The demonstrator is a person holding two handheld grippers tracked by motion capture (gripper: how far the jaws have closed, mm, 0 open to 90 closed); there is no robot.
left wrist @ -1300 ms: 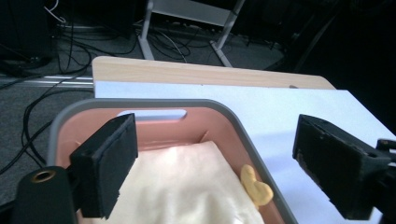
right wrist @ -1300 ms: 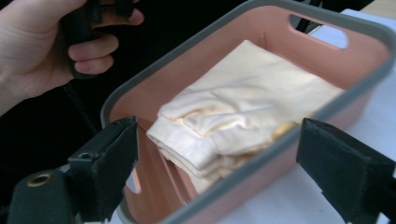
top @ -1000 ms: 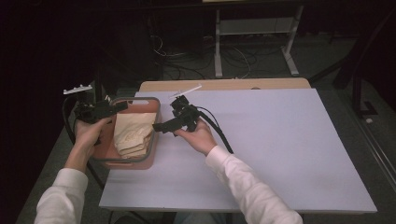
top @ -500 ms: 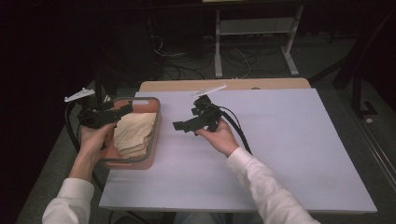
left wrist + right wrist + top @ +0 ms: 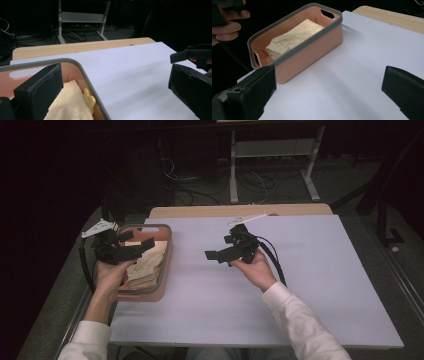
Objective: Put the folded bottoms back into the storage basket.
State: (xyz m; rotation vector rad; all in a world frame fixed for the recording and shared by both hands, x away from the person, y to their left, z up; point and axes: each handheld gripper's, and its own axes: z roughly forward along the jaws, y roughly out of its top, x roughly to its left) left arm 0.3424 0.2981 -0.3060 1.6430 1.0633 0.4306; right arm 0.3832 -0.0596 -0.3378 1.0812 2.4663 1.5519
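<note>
A pink basket with a grey rim (image 5: 165, 251) stands at the table's left edge, and a folded cream cloth (image 5: 146, 265) lies inside it. My left gripper (image 5: 137, 241) hovers over the basket's near-left part, open and holding nothing. In the left gripper view the basket rim (image 5: 82, 68) curves between the jaws and the cloth (image 5: 71, 105) lies just below. My right gripper (image 5: 220, 249) hangs open over the white table top, to the right of the basket and pointing at it. Its view shows the whole basket (image 5: 312, 48) with the cloth (image 5: 293, 37).
The white table top (image 5: 310, 270) stretches bare to the right and front of the basket. A wooden strip (image 5: 200, 212) runs along the far edge. Past it are dark floor, cables and a white metal frame (image 5: 272, 150). A hand (image 5: 227, 25) appears beside the basket.
My right gripper has drawn away from the basket toward the table's middle. The left gripper stayed over the basket, shifting a little toward its left side.
</note>
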